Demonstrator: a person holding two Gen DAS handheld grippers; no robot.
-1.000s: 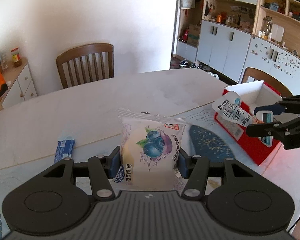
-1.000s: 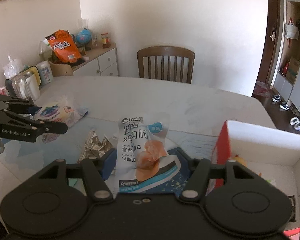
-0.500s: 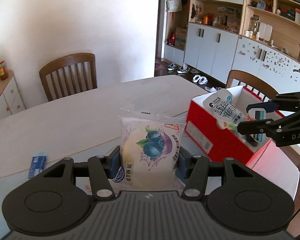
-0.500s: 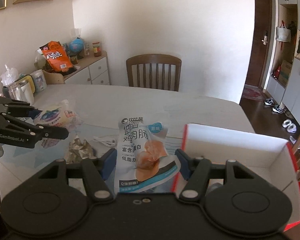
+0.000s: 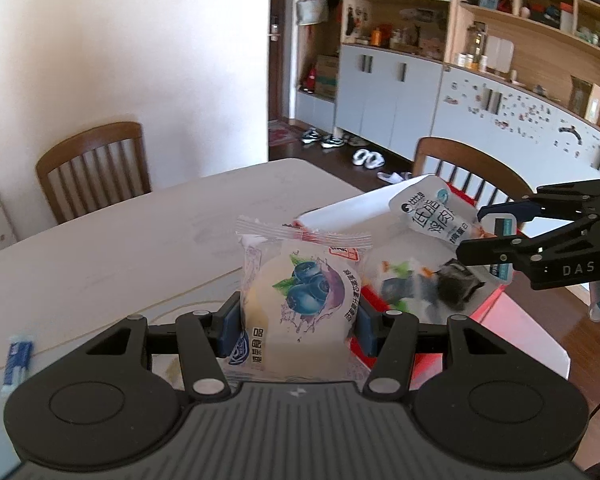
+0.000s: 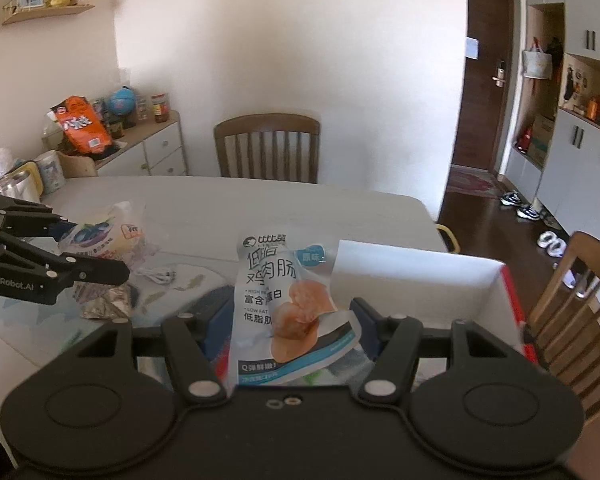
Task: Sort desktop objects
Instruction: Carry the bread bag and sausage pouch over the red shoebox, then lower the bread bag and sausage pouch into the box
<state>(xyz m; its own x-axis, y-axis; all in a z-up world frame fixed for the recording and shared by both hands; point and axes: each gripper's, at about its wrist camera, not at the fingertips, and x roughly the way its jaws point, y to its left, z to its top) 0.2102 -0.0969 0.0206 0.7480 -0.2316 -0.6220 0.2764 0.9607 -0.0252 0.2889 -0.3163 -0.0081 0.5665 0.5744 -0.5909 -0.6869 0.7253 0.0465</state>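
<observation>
Blueberry pastry packet [image 5: 300, 300] pinched upright between the left gripper [image 5: 296, 322] fingers, crimped top edge up, above the surface [image 5: 140, 248] near the red box [image 6: 420, 276]. Chicken sausage pouch [image 6: 288, 308] clamped in the right gripper [image 6: 288, 326], long axis upright, held over the box. Box contents blurred, lower ends of both packs hidden.

The room was bright with daylight. The white wall [image 6: 300, 60] glowed and looked washed out. Both pictures bent at the edges and had dark corners. The things inside the red box [image 5: 500, 312] were blurry. The table [image 5: 120, 248] shone pale, with soft shadows.
</observation>
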